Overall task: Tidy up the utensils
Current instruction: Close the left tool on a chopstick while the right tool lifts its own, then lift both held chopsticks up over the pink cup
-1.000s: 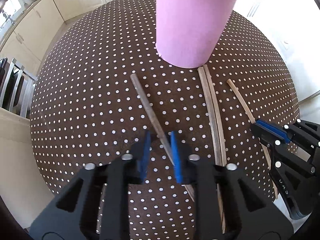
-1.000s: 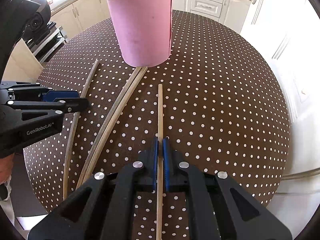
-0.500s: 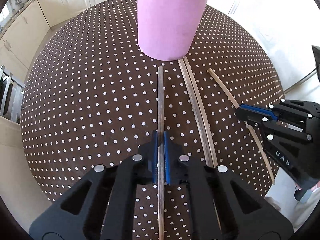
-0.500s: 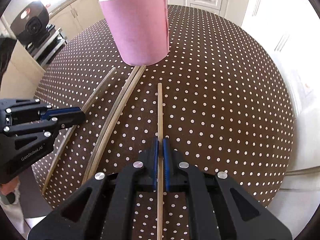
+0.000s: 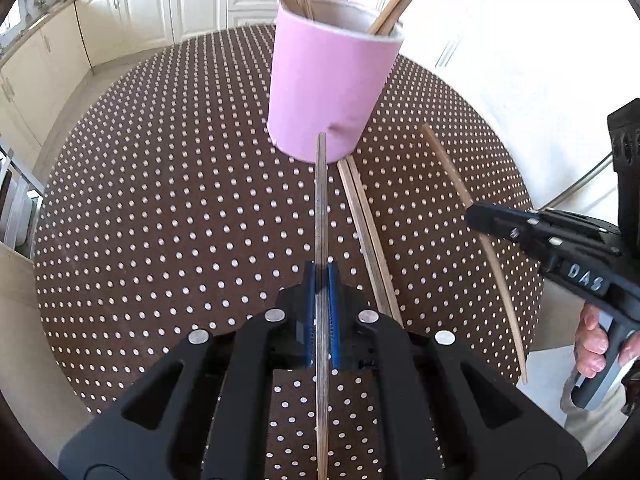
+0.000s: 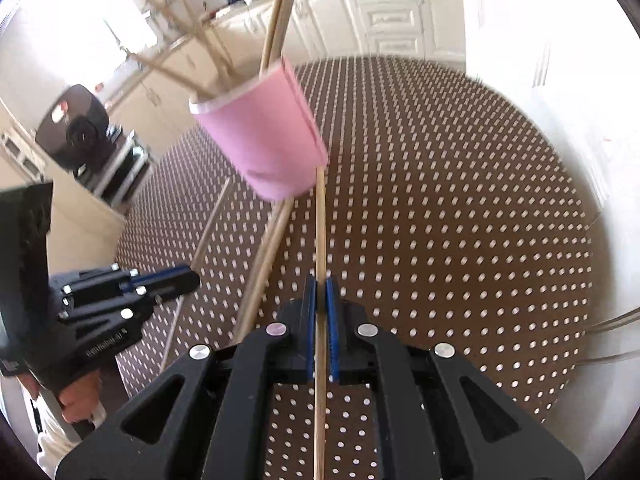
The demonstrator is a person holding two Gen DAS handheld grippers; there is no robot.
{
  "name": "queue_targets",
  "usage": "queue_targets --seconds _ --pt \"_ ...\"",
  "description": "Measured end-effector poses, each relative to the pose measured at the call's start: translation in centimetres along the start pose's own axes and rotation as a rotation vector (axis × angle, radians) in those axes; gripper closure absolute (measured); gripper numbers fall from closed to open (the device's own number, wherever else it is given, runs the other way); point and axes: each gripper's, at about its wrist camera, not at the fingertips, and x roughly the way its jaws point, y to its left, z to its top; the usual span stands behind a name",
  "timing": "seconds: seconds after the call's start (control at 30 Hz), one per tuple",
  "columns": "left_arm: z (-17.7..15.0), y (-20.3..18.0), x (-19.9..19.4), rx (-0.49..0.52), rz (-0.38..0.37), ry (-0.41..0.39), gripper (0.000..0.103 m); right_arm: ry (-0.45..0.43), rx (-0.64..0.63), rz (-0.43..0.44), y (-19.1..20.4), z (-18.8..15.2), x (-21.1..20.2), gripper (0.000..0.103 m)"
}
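Note:
A pink cup (image 5: 332, 92) stands at the far side of the round dotted table (image 5: 160, 220) and holds several wooden chopsticks. My left gripper (image 5: 321, 276) is shut on a dark wooden chopstick (image 5: 321, 208) and holds it lifted, its tip pointing at the cup's base. My right gripper (image 6: 321, 292) is shut on a pale wooden chopstick (image 6: 320, 224), also lifted, its tip near the cup (image 6: 260, 140). Two chopsticks (image 5: 366, 232) lie side by side on the table between my grippers, reaching the cup's foot. The right gripper (image 5: 476, 216) also shows at the left view's right edge.
White kitchen cabinets (image 5: 132, 12) stand beyond the table. A black appliance (image 6: 76, 128) sits on a rack at the left. The left gripper (image 6: 192, 278) shows low left in the right wrist view. The table edge (image 6: 576, 320) curves close at the right.
My left gripper closed on the dark chopstick and raised it. My right gripper lifted its pale chopstick off the table and tilted, so the cup looks slanted and blurred.

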Motion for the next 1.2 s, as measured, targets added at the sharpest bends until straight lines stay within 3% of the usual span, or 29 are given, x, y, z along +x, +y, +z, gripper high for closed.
queue_targets --seconds 0.47,0.6,0.8,1.0,1.2 --pt "1.6 1.6 -7.4 -0.009 -0.028 -0.137 0.097 -0.203 -0.015 -0.027 0.3 1.2 -5.3 0.099" --pt "2.1 2.0 -9.8 -0.016 -0.033 -0.178 0.097 -0.328 -0.057 -0.083 1.2 0.8 -7.3 0.099" --pt "2.6 3.1 -13.0 -0.032 -0.033 -0.230 0.096 -0.416 -0.055 -0.077 2.0 1.3 -8.4 0.099" --pt "3.3 3.6 -14.2 -0.064 -0.004 -0.260 0.096 -0.479 -0.043 -0.067 2.4 1.3 -9.1 0.099" --pt "3.4 1.7 -13.4 -0.081 0.022 -0.316 0.096 -0.557 -0.058 -0.064 3.4 1.2 -9.8 0.099"
